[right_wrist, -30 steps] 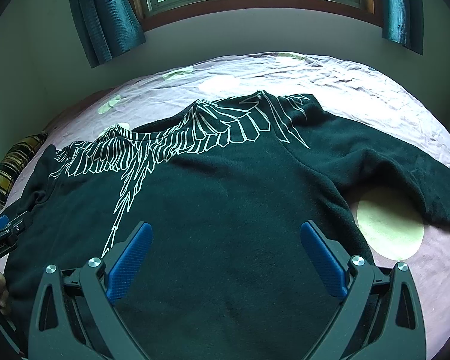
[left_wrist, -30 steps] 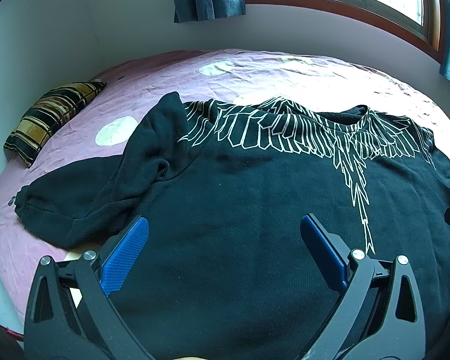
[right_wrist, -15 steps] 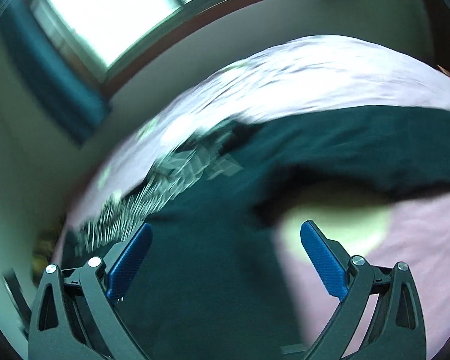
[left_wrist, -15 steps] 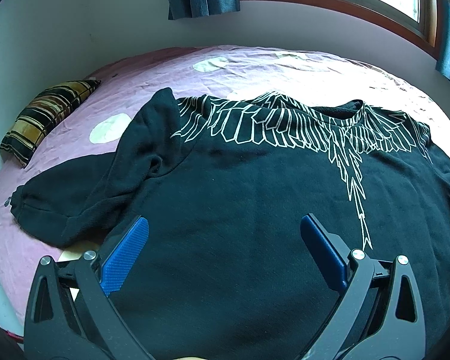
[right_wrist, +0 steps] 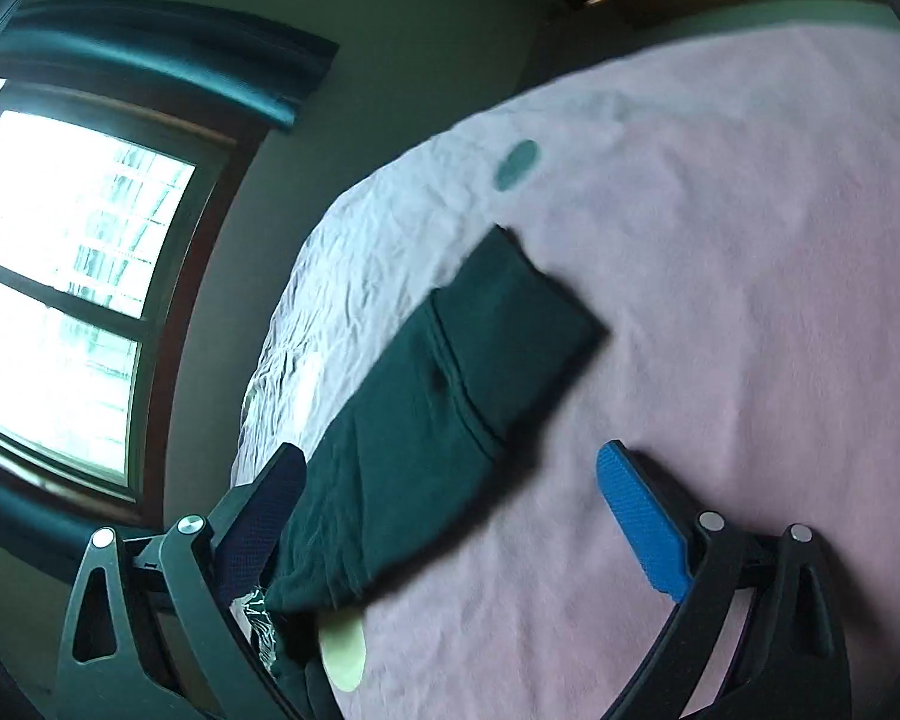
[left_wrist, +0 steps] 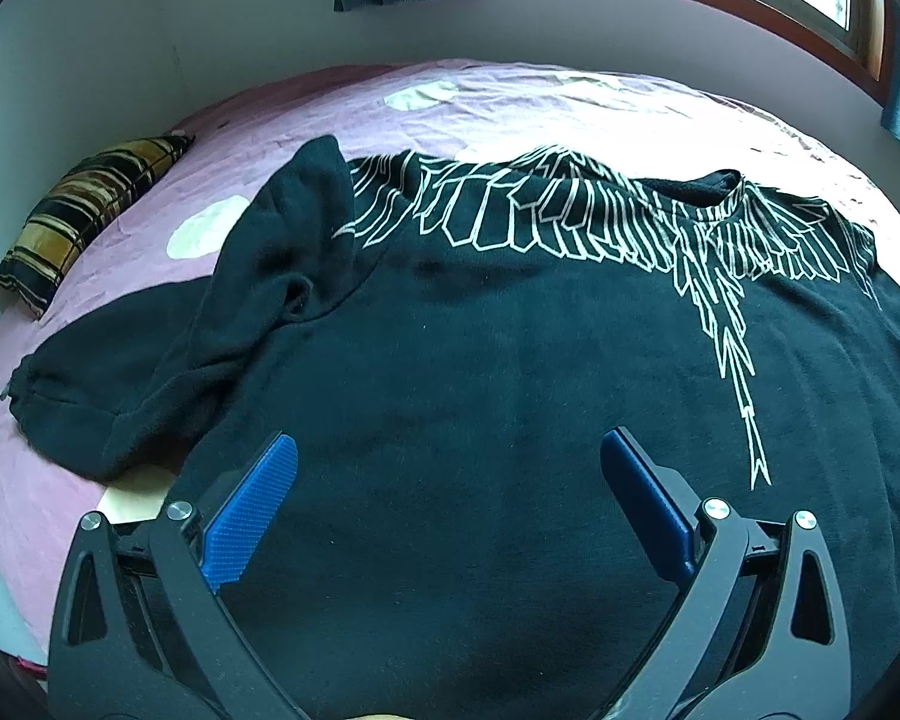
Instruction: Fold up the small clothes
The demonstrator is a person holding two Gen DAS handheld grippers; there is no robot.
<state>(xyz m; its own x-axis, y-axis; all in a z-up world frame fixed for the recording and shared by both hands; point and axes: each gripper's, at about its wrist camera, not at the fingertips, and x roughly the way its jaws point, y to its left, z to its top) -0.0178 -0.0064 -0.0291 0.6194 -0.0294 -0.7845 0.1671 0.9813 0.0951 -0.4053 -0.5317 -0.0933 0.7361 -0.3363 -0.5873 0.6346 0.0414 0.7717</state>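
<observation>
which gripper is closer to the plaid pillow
Left. The left gripper hangs open over the black sweatshirt, with the plaid pillow at the bed's far left. The right gripper is over the sleeve; no pillow in its view.

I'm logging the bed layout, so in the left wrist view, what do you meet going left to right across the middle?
Striped brown and yellow pillow → bunched black left sleeve → white feather print on the black sweatshirt → sweatshirt's neckline.
</observation>
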